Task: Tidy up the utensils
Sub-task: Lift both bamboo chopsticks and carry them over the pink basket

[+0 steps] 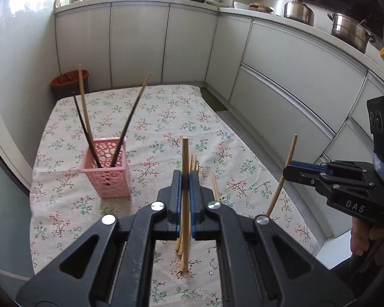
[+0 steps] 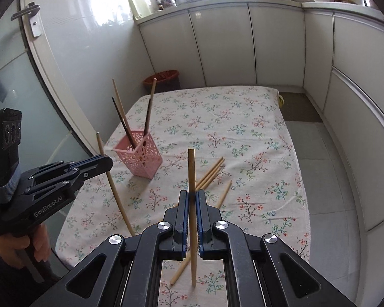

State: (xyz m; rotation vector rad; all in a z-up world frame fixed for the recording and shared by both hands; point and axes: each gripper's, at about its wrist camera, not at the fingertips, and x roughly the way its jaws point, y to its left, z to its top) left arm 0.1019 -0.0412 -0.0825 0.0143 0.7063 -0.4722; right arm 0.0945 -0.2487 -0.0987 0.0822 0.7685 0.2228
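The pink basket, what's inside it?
Three chopsticks stand leaning in the pink basket: one pale, two dark. Their lower ends are hidden by its walls, and so is its bottom.

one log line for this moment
left tongs: shut on chopstick | right tongs: shut on chopstick | holder: three in | cloth: loose sticks

A basket (image 1: pixel 107 171) is standing on the table (image 1: pixel 166 107) toward its left edge, with three chopsticks (image 1: pixel 85 117) leaning in it. To its right, nearer the middle, loose chopsticks (image 2: pixel 211 172) are lying on the table in a fanned bunch. The left claw (image 1: pixel 185 179) is holding one chopstick (image 1: pixel 184 153) upright above them; the right claw (image 2: pixel 192 197) is holding another chopstick (image 2: pixel 191 168) upright beside it. A bin (image 1: pixel 69 81) is sitting on the floor behind the far left corner.
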